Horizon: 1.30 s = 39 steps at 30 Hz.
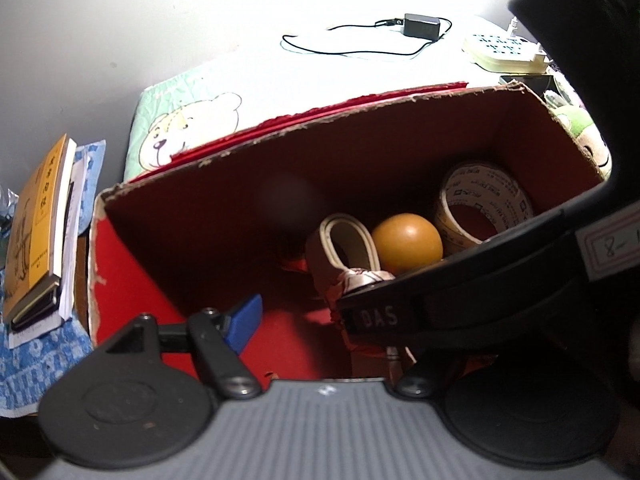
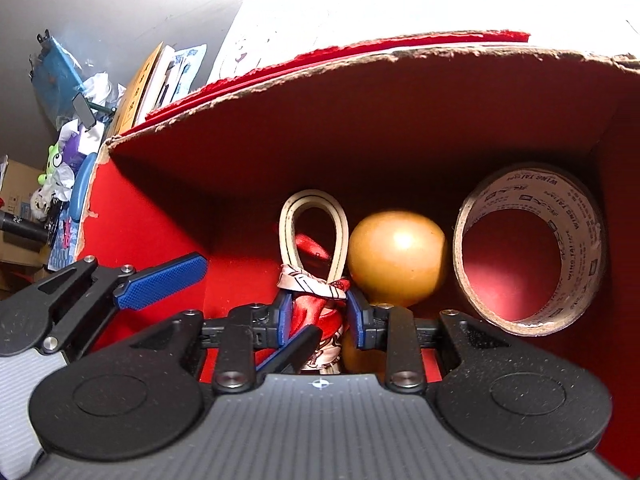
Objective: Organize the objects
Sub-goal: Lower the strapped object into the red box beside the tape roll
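Observation:
A red cardboard box (image 1: 132, 280) (image 2: 440, 64) stands open below both grippers. Inside lie a cream strap loop with a red-and-white knotted scarf (image 2: 316, 284) (image 1: 352, 248), an orange ball (image 1: 407, 242) (image 2: 396, 256) and a roll of printed tape (image 1: 484, 204) (image 2: 528, 248). My right gripper (image 2: 318, 312) is inside the box, shut on the scarf just below the loop. My left gripper (image 1: 304, 316) is open at the box's left side; its left finger (image 2: 160, 280) shows in the right wrist view. The right gripper's body hides my left gripper's right finger.
A yellow book (image 1: 36, 224) lies on a blue patterned cloth (image 1: 40, 360) left of the box. A bear-print cushion (image 1: 188, 120) sits behind it. A black adapter with cable (image 1: 422, 26) and a white power strip (image 1: 504, 54) lie on the white surface beyond.

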### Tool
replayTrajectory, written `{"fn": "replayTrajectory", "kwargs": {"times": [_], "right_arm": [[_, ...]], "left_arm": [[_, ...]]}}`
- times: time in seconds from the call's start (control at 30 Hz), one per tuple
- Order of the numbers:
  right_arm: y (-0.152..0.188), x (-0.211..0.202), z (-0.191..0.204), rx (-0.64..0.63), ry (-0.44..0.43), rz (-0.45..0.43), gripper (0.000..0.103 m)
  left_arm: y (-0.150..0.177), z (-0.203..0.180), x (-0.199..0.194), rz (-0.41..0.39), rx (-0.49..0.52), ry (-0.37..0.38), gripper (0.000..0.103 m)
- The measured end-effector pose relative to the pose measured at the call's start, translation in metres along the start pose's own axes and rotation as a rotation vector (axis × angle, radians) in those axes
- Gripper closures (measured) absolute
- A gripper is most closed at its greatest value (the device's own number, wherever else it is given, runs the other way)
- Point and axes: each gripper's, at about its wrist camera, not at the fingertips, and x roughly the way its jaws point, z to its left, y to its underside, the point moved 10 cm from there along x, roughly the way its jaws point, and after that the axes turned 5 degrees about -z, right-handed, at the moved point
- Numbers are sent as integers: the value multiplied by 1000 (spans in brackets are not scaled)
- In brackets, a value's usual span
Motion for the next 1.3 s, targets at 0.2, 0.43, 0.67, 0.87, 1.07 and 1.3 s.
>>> {"fn": "replayTrajectory", "kwargs": {"times": [0.2,0.43,0.67,0.87,1.07,1.3], "right_arm": [[-1,-2,-1,34,-5,-22,73],[-5,0,3,40,-6,-31,72],[-7,1,3,74,-30,-38,72],[-8,0,4,84,-39,-52,72],[-9,0,5,93,-46,-60,72],[-8,-3,4,84,-47,-76,72]], "left_arm": [[-2,0,2,-14,0,-15,20],[-4,-1,11,-10,9,-28,18],[-5,1,12,-13,3,-26,15],[-5,2,11,-17,-6,-42,11],[-6,2,11,-20,-6,-55,9],[-4,4,13,3,-21,-57,7]]}}
